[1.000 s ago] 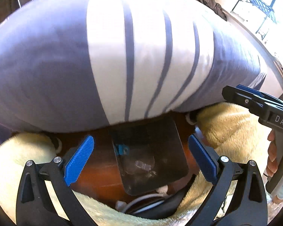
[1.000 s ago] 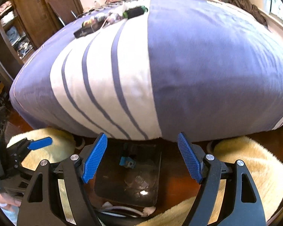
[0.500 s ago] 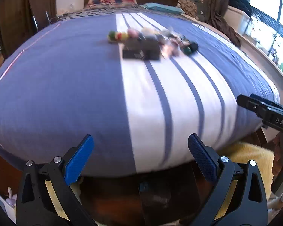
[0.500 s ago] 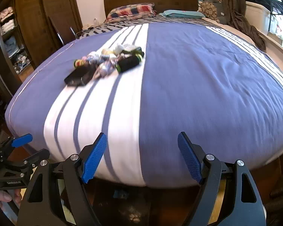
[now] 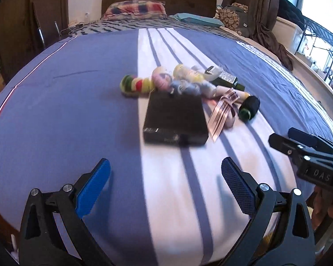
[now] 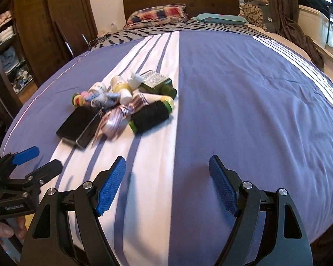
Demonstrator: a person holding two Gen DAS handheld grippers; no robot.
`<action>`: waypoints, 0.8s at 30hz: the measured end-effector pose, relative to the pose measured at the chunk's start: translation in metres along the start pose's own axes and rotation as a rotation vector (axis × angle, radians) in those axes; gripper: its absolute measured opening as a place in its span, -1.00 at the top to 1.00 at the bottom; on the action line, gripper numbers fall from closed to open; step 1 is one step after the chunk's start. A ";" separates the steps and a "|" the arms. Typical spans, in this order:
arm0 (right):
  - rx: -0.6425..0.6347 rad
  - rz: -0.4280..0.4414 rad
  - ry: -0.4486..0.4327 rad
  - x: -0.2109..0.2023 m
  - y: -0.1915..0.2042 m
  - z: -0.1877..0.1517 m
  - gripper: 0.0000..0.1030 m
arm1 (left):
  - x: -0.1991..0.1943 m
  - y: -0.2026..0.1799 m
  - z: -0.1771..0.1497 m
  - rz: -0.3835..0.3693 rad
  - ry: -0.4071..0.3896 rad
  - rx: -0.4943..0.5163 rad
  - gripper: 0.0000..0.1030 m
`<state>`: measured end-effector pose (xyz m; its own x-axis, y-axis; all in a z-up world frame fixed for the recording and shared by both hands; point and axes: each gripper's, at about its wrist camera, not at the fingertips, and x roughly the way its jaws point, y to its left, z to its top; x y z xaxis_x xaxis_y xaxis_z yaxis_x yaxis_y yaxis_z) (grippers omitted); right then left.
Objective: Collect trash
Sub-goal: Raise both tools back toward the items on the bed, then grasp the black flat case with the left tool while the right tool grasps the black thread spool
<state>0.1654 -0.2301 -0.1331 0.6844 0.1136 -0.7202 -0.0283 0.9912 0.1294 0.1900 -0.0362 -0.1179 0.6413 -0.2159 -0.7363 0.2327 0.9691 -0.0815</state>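
A heap of small trash lies on the white stripe of the blue bedspread (image 5: 66, 110): a flat black box (image 5: 174, 119), a black roll with green ends (image 6: 149, 116), a dark green bottle (image 6: 157, 84), a striped wrapper (image 5: 222, 110), a yellow-capped tube (image 6: 119, 84) and a coloured ringed piece (image 5: 136, 86). My left gripper (image 5: 165, 175) hangs open over the bed's near edge, short of the box, with nothing between its pads. My right gripper (image 6: 166, 175) is open too, empty, nearer than the heap and to its right.
Pillows (image 6: 157, 14) and a dark headboard (image 6: 179, 0) lie at the bed's far end. A wooden wardrobe (image 6: 33, 33) stands on the left, dark clothes (image 5: 268, 33) and a window on the right. A hand (image 6: 4, 230) holds the other gripper's handle.
Both grippers have risen from the floor by the bed, away from the dark bin and furry rug, and now look over the bedspread. The heap has come closer. Both stayed open.
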 end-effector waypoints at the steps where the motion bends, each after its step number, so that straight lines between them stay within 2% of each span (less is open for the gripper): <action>1: -0.004 0.001 0.001 0.003 0.001 0.002 -0.52 | 0.004 -0.002 0.003 0.001 -0.001 0.008 -0.84; 9: -0.035 -0.008 0.000 0.022 0.009 0.015 -0.51 | 0.029 -0.008 0.022 0.037 0.010 0.051 -0.84; 15: -0.065 -0.030 0.001 0.038 0.012 0.029 -0.51 | 0.043 -0.004 0.032 0.033 0.021 0.053 -0.82; 20: -0.087 -0.039 0.010 0.051 0.015 0.038 -0.49 | 0.053 -0.002 0.036 0.026 0.031 0.075 -0.68; 22: -0.103 -0.038 0.009 0.054 0.018 0.040 -0.35 | 0.053 -0.002 0.037 0.021 0.026 0.079 -0.54; 24: -0.114 -0.035 0.008 0.054 0.021 0.038 -0.11 | 0.053 -0.001 0.038 0.017 0.024 0.075 -0.32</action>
<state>0.2298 -0.2062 -0.1430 0.6807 0.0789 -0.7283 -0.0875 0.9958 0.0261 0.2514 -0.0532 -0.1309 0.6285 -0.1956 -0.7528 0.2766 0.9608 -0.0188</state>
